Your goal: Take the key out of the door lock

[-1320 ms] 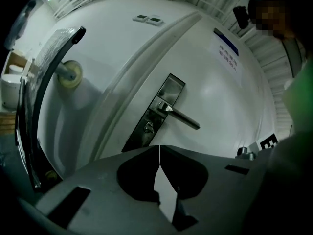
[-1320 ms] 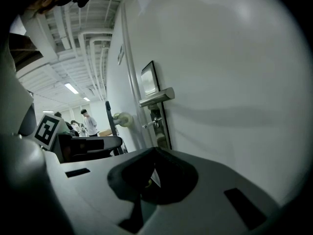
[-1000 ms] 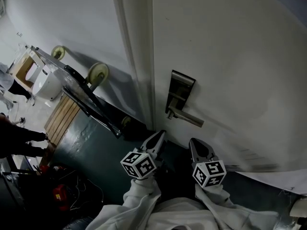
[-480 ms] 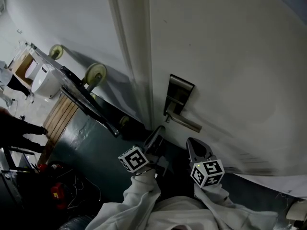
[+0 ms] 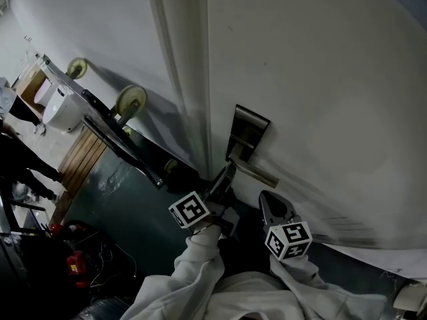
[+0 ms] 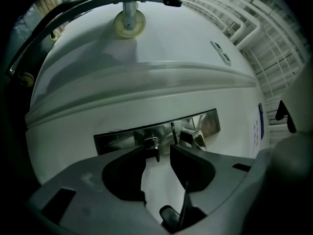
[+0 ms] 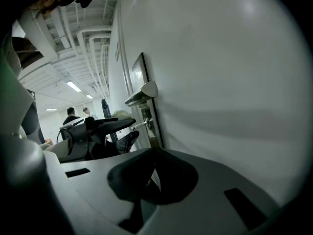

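Key [image 6: 152,144] sits in the lock plate [image 6: 117,137] of the white door [image 5: 320,79], just beside the lever handle [image 6: 193,138], sticking out toward us. Our L gripper [image 6: 157,152] is right at it: jaws have just been opening & now stand spread, key btwn the tips w/ the pads not pressing on it. Our R gripper [image 7: 152,173] hangs to the right, nearer us & off the plate, jaws pressed together on nothing, w/ a wheeled cart [image 5: 100,112] far left along the wall.
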A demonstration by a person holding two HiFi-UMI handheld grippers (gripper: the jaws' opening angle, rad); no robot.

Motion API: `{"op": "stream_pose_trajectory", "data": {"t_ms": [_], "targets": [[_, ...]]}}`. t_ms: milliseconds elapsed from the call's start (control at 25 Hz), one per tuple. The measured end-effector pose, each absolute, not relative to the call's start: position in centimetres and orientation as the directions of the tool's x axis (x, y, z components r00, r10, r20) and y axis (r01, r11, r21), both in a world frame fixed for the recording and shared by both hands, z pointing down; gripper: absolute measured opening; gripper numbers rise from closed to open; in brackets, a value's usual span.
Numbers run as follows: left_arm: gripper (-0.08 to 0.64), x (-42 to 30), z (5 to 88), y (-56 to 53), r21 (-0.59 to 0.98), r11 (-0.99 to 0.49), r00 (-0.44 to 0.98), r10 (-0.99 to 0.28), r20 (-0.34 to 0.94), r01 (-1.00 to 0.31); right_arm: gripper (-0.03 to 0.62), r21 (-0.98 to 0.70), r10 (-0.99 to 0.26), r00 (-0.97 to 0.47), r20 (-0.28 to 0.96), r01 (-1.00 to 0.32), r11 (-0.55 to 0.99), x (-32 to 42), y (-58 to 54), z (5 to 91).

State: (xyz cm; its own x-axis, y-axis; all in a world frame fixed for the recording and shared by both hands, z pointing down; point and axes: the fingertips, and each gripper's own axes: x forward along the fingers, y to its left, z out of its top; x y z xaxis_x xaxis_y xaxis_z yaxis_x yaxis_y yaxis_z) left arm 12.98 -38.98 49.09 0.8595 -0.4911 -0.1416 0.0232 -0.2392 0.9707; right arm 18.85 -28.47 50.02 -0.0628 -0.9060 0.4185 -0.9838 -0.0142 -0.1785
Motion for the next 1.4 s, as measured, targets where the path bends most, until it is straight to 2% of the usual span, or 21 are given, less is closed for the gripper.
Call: {"op": "stream_pose_trajectory", "data": {"t_ms": [120,240,360,560,680,840,1400], "targets": [[0.133,13.7,49.4,-39.5,0.976,-0.215,0.856,-0.500,-0.129,0.022,0.052,-0.176,-0.905,-0.066,0.421,-0.984,-0.010,19.0,-28.6,50.0],[0.094,14.0,49.8,-40.1,0.981,-0.190,0.846,-0.518,-0.126,0.030,0.052,-0.173,-0.904,-0.069,0.422,-0.985,-0.006,19.2,-28.8,50.0],[0.056,14.4,49.4,-40.3,0.983,-0.171,0.835,-0.530,-0.151,0.068,0.052,-0.169,-0.903,-0.072,0.424,-0.986,-0.001,19.4,-28.9,50.0],[0.035,14.6,48.9,-40.4,0.981,-0.161,0.819,-0.545,-0.180,0.108,0.052,-0.166,-0.902,-0.076,0.424,-0.986,0.005,19.4,-28.9,49.9],[0.034,14.3,49.6,-40.5,0.986,-0.155,0.822,-0.551,-0.142,0.066,0.052,-0.167,-0.903,-0.077,0.423,-0.986,0.006,19.5,-29.0,49.9],[0.031,14.6,48.9,-40.5,0.984,-0.133,0.814,-0.555,-0.170,0.115,0.052,-0.171,-0.903,-0.081,0.422,-0.985,0.009,19.4,-29.0,49.9],[0.026,14.1,49.8,-40.5,0.992,-0.125,0.828,-0.553,-0.092,0.026,0.052,-0.177,-0.903,-0.089,0.421,-0.984,0.014,19.1,-28.6,49.8]]}}
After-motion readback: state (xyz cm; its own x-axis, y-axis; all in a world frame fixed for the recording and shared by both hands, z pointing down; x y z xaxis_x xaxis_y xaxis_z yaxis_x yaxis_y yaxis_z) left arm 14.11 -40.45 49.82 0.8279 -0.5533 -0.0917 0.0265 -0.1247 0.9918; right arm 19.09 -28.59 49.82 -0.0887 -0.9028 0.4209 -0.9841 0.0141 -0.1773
